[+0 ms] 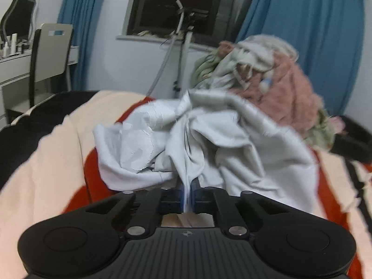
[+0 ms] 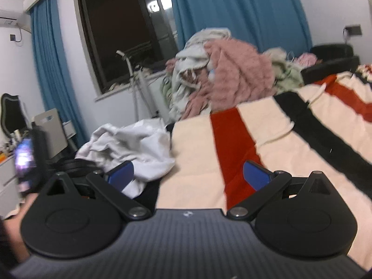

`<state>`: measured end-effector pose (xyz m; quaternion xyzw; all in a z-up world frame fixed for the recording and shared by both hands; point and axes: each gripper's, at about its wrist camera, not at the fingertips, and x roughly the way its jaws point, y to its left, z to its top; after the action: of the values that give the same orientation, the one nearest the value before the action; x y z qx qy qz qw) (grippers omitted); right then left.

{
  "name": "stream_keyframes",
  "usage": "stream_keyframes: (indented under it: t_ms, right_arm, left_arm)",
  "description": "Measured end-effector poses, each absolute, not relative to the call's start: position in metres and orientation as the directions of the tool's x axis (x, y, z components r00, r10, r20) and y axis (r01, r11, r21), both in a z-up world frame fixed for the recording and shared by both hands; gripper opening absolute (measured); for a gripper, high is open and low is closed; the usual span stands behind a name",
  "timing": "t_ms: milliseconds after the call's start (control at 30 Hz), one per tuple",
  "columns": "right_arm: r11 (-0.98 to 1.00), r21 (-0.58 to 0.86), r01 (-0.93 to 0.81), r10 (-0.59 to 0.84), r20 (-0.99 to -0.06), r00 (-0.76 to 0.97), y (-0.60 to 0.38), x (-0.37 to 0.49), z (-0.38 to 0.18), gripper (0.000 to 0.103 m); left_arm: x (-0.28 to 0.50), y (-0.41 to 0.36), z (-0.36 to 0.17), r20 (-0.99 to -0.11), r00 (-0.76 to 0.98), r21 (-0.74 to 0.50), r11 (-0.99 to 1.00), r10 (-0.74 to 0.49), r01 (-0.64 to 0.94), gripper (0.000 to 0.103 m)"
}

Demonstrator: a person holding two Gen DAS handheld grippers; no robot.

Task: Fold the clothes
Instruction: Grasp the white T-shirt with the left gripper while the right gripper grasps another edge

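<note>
Currently my left gripper (image 1: 187, 194) clenched a thin pinch of the crumpled white garment (image 1: 200, 139); right gripper (image 2: 188, 176) gaped empty over the bed (image 2: 290, 144). Cloth could've slipped out.

The left gripper (image 1: 187, 194) pinches the crumpled white garment (image 1: 202, 139) — bunched on the striped blanket (image 1: 46, 162), just before the clothes pile (image 1: 267, 74).

Pale grey garment (image 1: 204, 139); cream blanket (image 2: 290, 153) (red, black stripes); pink fleece (image 2: 234, 79); blue curtains (image 1: 309, 34).
</note>
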<state>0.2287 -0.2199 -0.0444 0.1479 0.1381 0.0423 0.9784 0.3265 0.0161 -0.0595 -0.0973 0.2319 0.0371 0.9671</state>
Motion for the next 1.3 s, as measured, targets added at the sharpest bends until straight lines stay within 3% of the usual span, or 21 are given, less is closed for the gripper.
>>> stream_keyframes:
  t_ms: [267, 467, 633, 667, 733, 767, 900, 1067, 1300]
  right_arm:
    - [0.955, 0.292, -0.048, 0.114, -0.214, 0.97, -0.217, 0.216, -0.043, 0.102]
    - [0.959, 0.246, -0.138, 0.194, -0.222, 0.956, -0.194, 0.192, -0.027, 0.102]
    - [0.954, 0.164, -0.25, 0.286, -0.253, 0.924, -0.165, 0.157, -0.02, 0.099]
    - [0.949, 0.152, -0.277, 0.309, -0.263, 0.914, -0.158, 0.15, -0.02, 0.097]
    - [0.93, 0.142, -0.338, 0.366, -0.306, 0.879, -0.144, 0.143, -0.024, 0.075]
    - [0.92, 0.141, -0.367, 0.393, -0.33, 0.858, -0.138, 0.141, -0.026, 0.073]
    - [0.877, 0.158, -0.455, 0.475, -0.44, 0.763, -0.112, 0.147, -0.044, 0.072]
    - [0.851, 0.228, -0.474, 0.513, -0.559, 0.652, -0.099, 0.166, -0.071, 0.074]
    - [0.826, -0.231, -0.514, 0.373, -0.459, 0.806, -0.054, 0.144, -0.077, 0.071]
  left_arm:
    - [0.194, 0.044, 0.013, -0.317, 0.94, -0.195, 0.979, -0.124, 0.064, 0.003]
    - [0.09, 0.07, 0.042, -0.259, 0.937, -0.265, 0.95, -0.236, 0.166, 0.003]
    - [0.019, 0.108, 0.047, -0.149, 0.943, -0.374, 0.9, -0.297, 0.224, 0.003]
    - [0.008, 0.117, 0.049, -0.12, 0.944, -0.399, 0.885, -0.308, 0.238, 0.004]
    - [-0.007, 0.136, 0.051, -0.064, 0.948, -0.439, 0.862, -0.311, 0.253, 0.004]
    - [-0.012, 0.145, 0.052, -0.047, 0.95, -0.462, 0.85, -0.308, 0.253, 0.004]
    - [-0.014, 0.173, 0.049, -0.017, 0.957, -0.537, 0.81, -0.289, 0.235, 0.004]
    - [-0.002, 0.197, 0.037, -0.044, 0.968, -0.609, 0.774, -0.248, 0.171, 0.004]
    - [0.006, 0.213, 0.028, -0.057, 0.978, -0.642, 0.757, -0.202, 0.119, 0.005]
